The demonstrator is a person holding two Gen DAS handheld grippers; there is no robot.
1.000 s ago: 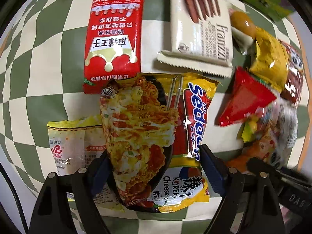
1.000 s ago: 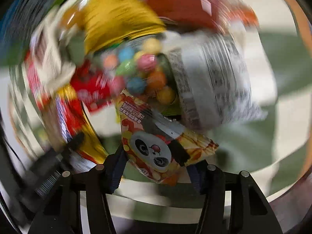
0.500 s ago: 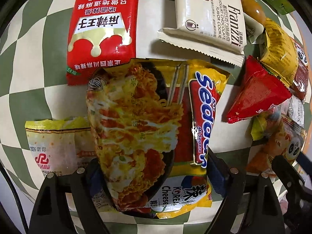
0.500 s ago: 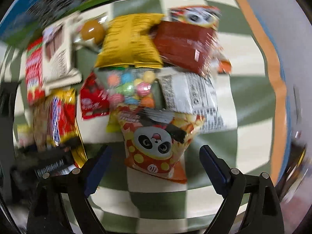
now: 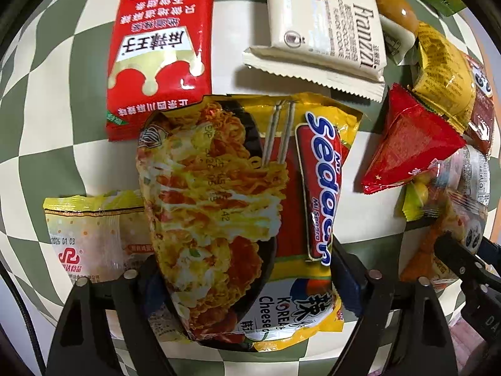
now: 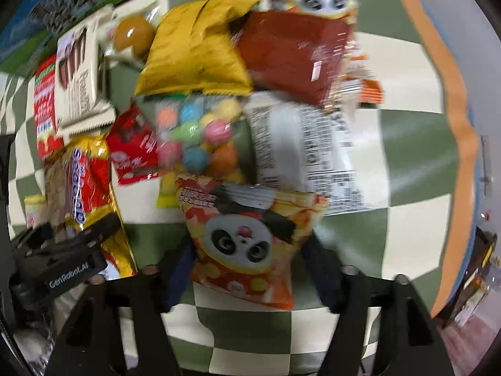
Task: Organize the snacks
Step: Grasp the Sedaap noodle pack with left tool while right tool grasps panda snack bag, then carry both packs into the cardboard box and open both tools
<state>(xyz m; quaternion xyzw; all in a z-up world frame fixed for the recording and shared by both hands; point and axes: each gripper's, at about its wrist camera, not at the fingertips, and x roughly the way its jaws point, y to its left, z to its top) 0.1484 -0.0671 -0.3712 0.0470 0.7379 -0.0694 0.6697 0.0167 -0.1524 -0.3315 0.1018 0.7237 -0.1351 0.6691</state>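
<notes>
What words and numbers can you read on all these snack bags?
"Sedaap", "Mi Segera", "Cheese": noodle packet
"Franzzi": cream cookie pack
"2026 01 03": pale yellow packet
"GenRobot.AI": left hand-held gripper
Chinese characters, which I cannot read for sure: red sachet
Blurred: white label bag, panda bag

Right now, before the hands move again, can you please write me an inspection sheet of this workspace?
Surface: green and cream checkered cloth, orange border at one side.
Job's things: Sedaap noodle pack between the left gripper fingers; panda snack bag between the right gripper fingers.
Clutter: long red packet, Franzzi cookie pack, red triangular pouch, yellow bag, bag of coloured candy balls, small pale packet.
Grippers: both straddle their packs; the grip is not clear.
Cables: one dark cable at the left edge.
Surroundings: floor beyond the cloth edge, blurred.
</notes>
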